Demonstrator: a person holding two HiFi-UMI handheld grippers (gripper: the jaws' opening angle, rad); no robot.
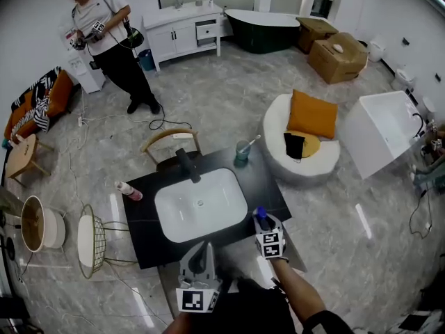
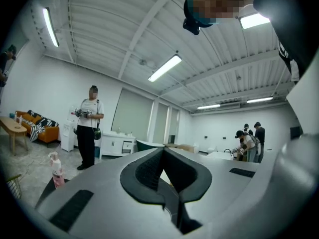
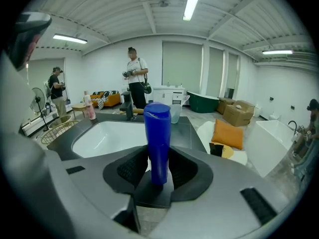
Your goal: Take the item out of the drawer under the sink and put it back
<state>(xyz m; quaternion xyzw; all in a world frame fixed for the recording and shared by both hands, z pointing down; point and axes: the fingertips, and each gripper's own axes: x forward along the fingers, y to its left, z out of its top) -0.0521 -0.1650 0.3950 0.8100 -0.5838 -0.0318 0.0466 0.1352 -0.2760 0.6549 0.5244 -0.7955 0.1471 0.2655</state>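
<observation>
Under the black countertop (image 1: 268, 183), the drawer is hidden from every view. My right gripper (image 3: 158, 176) stands partly open, its pads clamped on the upright blue plastic bottle (image 3: 158, 133) at the counter's near right edge, beside the white sink basin (image 1: 201, 204). My left gripper (image 2: 163, 153) is closed and empty, tips pointing upward.

No words, brands or numbers can be read. The only signs are black-and-white square markers (image 1: 197, 300) on the left gripper (image 1: 202, 250) and right gripper (image 1: 264, 223).
</observation>
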